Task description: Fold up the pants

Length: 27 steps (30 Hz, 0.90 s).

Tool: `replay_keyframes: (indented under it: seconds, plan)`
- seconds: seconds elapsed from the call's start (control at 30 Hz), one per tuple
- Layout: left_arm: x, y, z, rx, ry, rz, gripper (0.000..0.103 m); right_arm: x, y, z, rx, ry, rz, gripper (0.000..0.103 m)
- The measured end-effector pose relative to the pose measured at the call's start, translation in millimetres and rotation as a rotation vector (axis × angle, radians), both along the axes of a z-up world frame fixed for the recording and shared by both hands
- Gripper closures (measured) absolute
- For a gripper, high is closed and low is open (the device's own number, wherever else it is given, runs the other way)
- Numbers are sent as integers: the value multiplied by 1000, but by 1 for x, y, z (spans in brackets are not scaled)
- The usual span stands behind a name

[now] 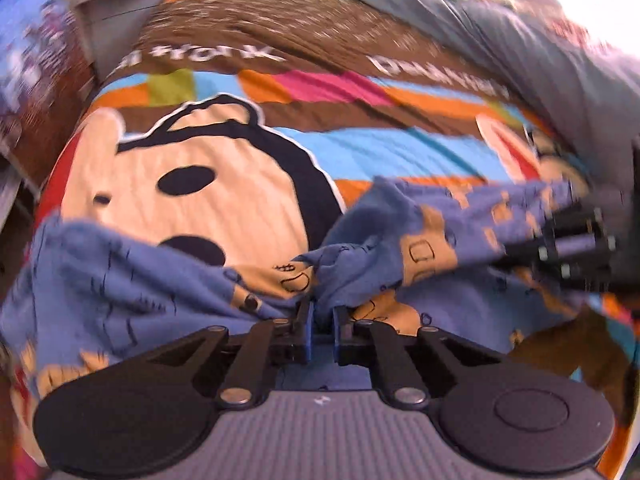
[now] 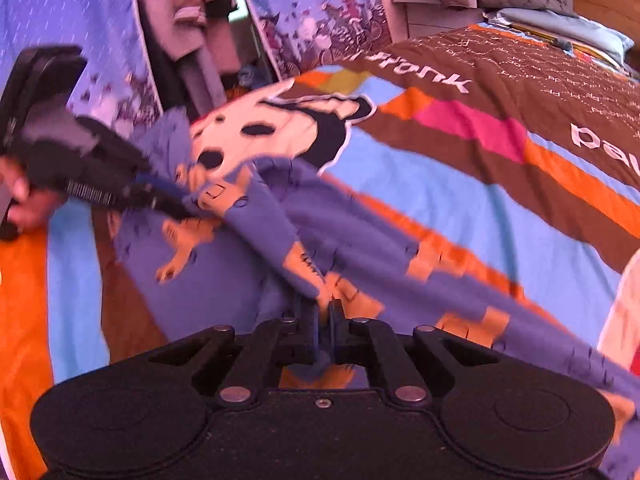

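Pants [image 1: 120, 264], blue with tan cartoon prints, are stretched across a striped cartoon bedspread [image 1: 360, 152] and pinched at two spots. Fabric is clamped in the nearly closed left gripper [image 1: 322, 316], and another bunch is clamped in the closed right gripper [image 2: 325, 312]. No containers are seen, tbh. Plenty of bare bedspread is left beyond the pants; a grey blanket [image 1: 540, 40] is heaped at the far edge.
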<state>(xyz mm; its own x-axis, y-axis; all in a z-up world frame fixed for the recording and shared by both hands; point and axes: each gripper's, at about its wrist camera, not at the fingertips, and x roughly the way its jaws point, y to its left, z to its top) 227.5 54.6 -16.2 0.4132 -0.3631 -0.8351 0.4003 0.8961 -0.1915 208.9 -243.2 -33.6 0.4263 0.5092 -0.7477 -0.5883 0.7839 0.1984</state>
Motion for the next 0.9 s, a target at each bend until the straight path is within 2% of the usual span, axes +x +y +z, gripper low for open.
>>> replay_keyframes:
  seconds: [0.1, 0.17, 0.23, 0.27, 0.37, 0.4, 0.47, 0.53, 0.6, 0.67, 0.77, 0.9]
  plan:
    - [-6, 8, -7, -83, 4, 116, 94, -7, -1, 0, -4, 15, -13, 98]
    - [-9, 12, -13, -114, -5, 155, 94, -3, 0, 4, 1, 38, -21, 88]
    - [-11, 12, -12, -112, -19, 143, 94, 5, -3, 13, 18, 70, -52, 58]
    - [-11, 13, -12, -115, -24, 137, 93, 10, -5, 19, 30, 73, -72, 54]
    - [-10, 16, -15, -139, -14, 139, 93, 35, -3, 33, 125, 90, -149, 53]
    - [-12, 17, -16, -142, -16, 140, 93, 46, 0, 35, 180, 121, -180, 53]
    - [-15, 15, -16, -135, -27, 132, 93, 71, 8, 32, 291, 240, -222, 53]
    - [-17, 14, -17, -130, -36, 126, 93, 91, 22, 33, 342, 319, -227, 53]
    - [-16, 15, -18, -136, -36, 126, 93, 106, 38, 34, 327, 411, -218, 53]
    - [-15, 17, -18, -148, -35, 123, 93, 114, 52, 31, 251, 498, -248, 56]
    - [-15, 20, -21, -171, -40, 113, 93, 115, 56, 29, 207, 558, -296, 68]
    - [-18, 28, -23, -218, -48, 114, 92, 117, 59, 27, 244, 588, -350, 69]
